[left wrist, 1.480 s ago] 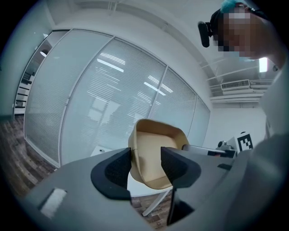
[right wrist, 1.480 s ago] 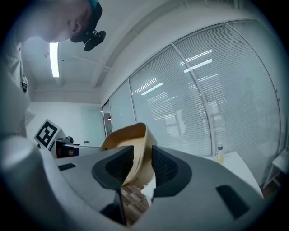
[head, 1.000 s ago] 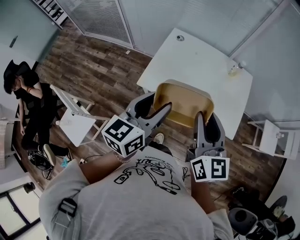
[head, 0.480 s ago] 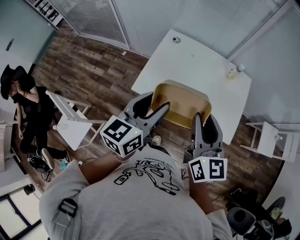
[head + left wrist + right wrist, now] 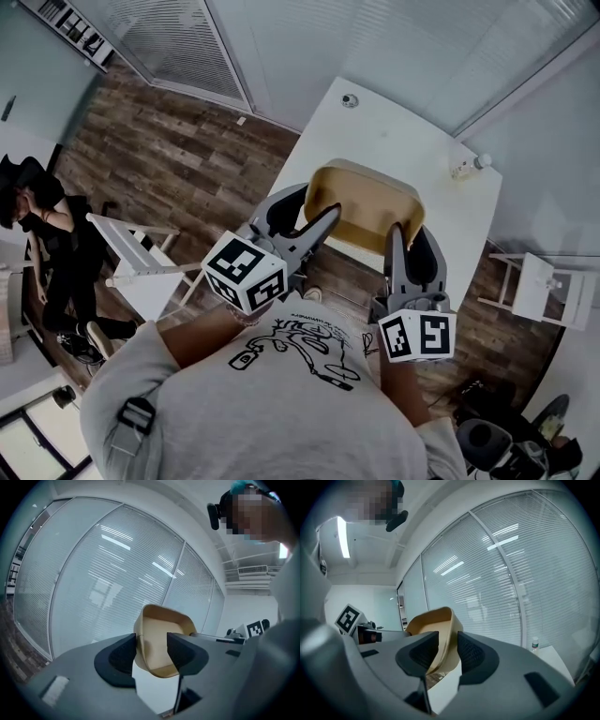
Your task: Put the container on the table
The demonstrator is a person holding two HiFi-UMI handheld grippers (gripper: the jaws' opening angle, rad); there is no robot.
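Partly hidden behind our left claw (image 5: 151, 649) and right claw (image 5: 446, 651), both pinching its walls, the tan container (image 5: 366, 211) hangs over the white tabletop (image 5: 394, 141).

R gripper (image 5: 447, 645): jaws clamped on side wall of tan container (image 5: 437, 619), one pad inside, one outside. Container tilted. Small bottle (image 5: 535, 644) on white table (image 5: 557, 658), well right of container. Window blinds (image 5: 497, 573) behind container.

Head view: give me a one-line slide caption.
Tan container held over the white table's near edge, left gripper and right gripper each clamping one wall.
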